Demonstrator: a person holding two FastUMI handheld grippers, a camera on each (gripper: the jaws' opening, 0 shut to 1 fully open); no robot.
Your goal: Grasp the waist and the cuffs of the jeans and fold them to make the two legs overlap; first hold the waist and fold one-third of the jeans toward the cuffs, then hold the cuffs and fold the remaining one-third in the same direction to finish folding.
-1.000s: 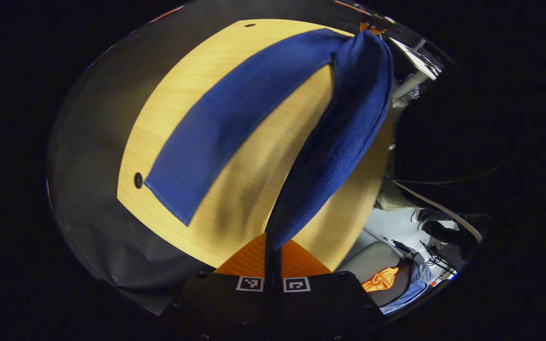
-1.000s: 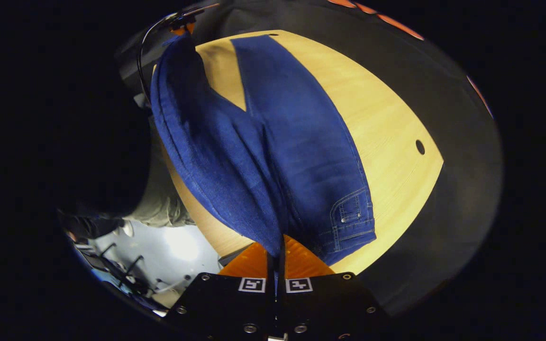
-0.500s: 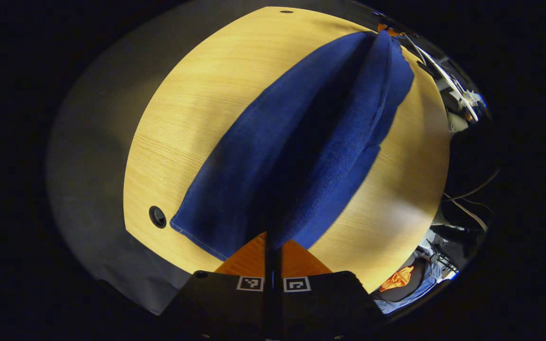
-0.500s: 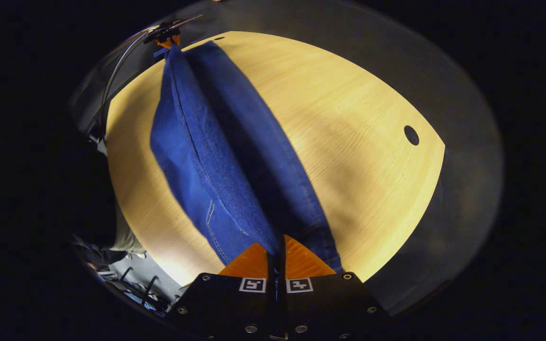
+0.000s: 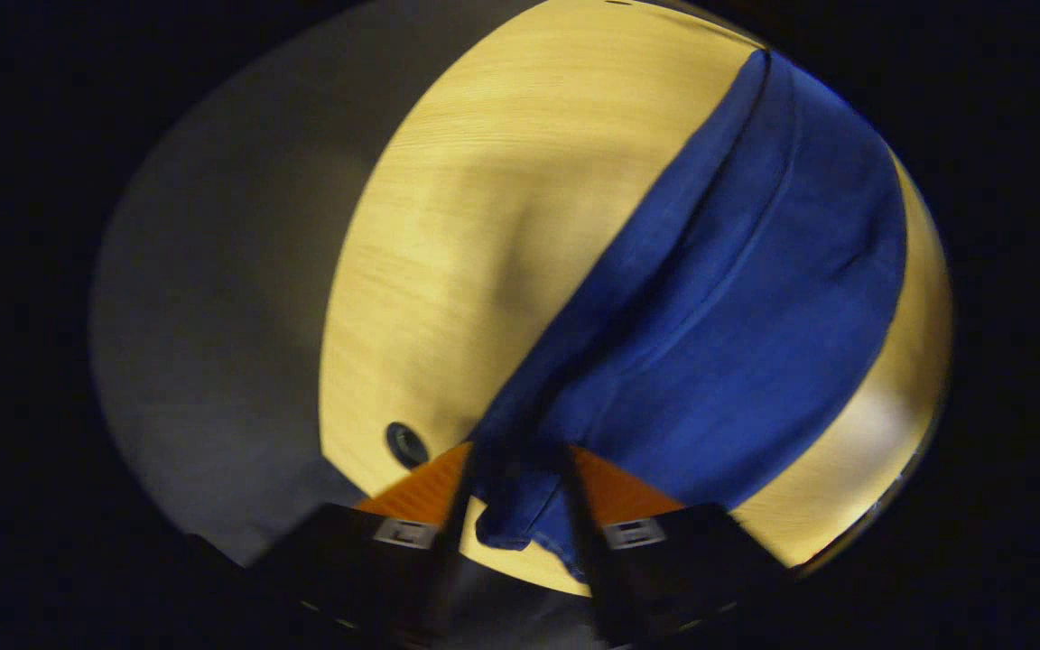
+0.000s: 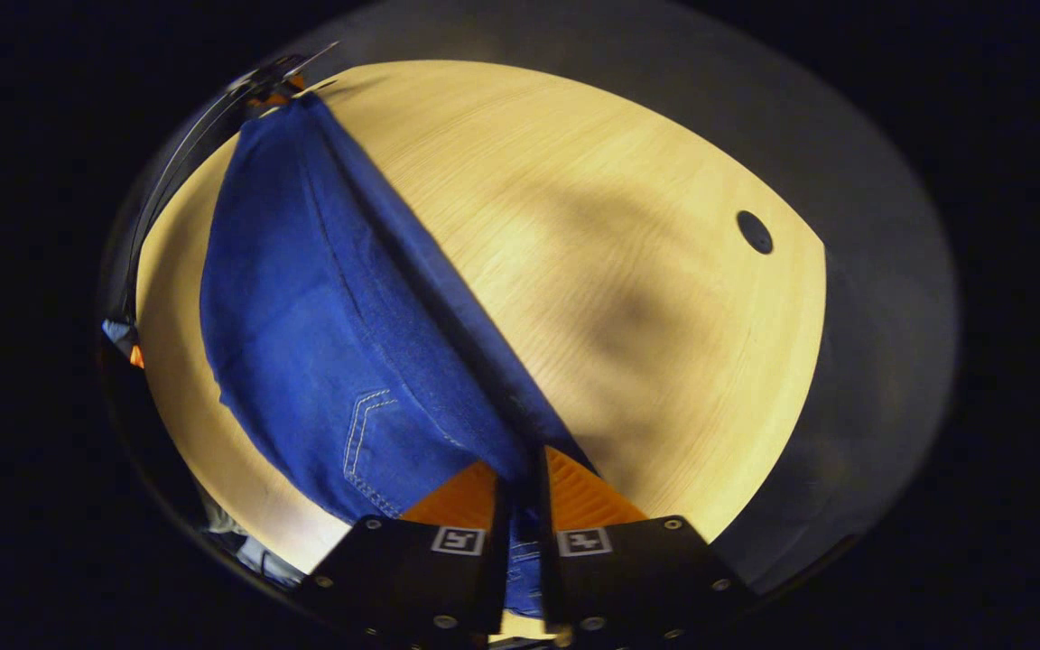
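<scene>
With one leg laid over the other, the jeans (image 6: pixel 321 343) lie lengthwise on the wooden tabletop (image 6: pixel 628 271), back pocket stitching facing up near the waist. Left gripper (image 5: pixel 511 492) has its fingers spread apart, the cuff end lying loose between them. Right gripper (image 6: pixel 520 496) is slightly parted at the waist; whether it pinches the denim, cannot tell. Judged step: leg-overlap fold is down, release in hand. Next move calls for a fresh hold on the waist, then carrying one third toward the cuffs.
</scene>
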